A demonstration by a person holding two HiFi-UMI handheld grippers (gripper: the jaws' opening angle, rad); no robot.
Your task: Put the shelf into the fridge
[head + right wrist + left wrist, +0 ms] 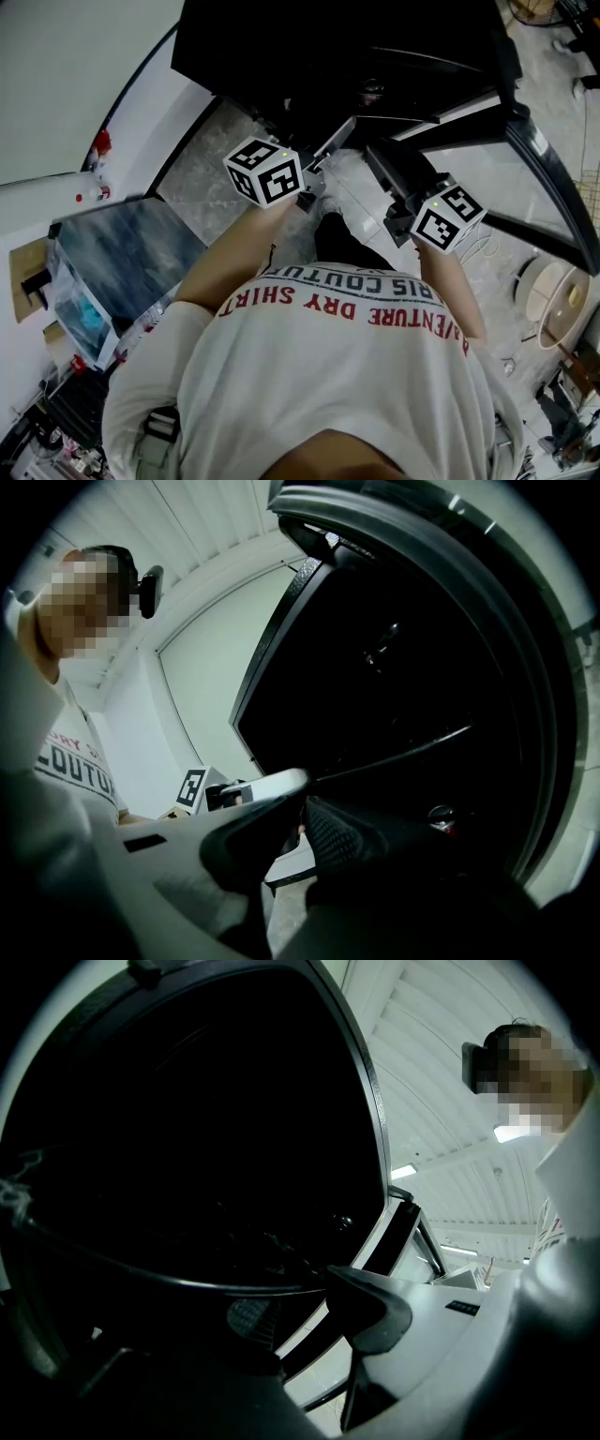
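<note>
The shelf (487, 173) is a glass pane in a black frame with a white front trim, held tilted before the dark fridge (328, 47). My left gripper (314, 183) stands at the shelf's near edge. In the left gripper view its jaws (309, 1314) are apart, and the shelf's thin dark rim (178, 1277) runs between them with a gap beside the pads. My right gripper (398, 199) holds the same edge further right. In the right gripper view its jaws (300, 829) are pinched on the white trim (274, 784). The fridge (394, 667) fills the background there.
A grey-blue slab (122, 248) and a clear plastic bin (80, 314) stand at the left. Small red things (98, 145) sit on the white surface beyond. A round spool (553, 291) lies on the pale floor at the right. My own body fills the bottom of the head view.
</note>
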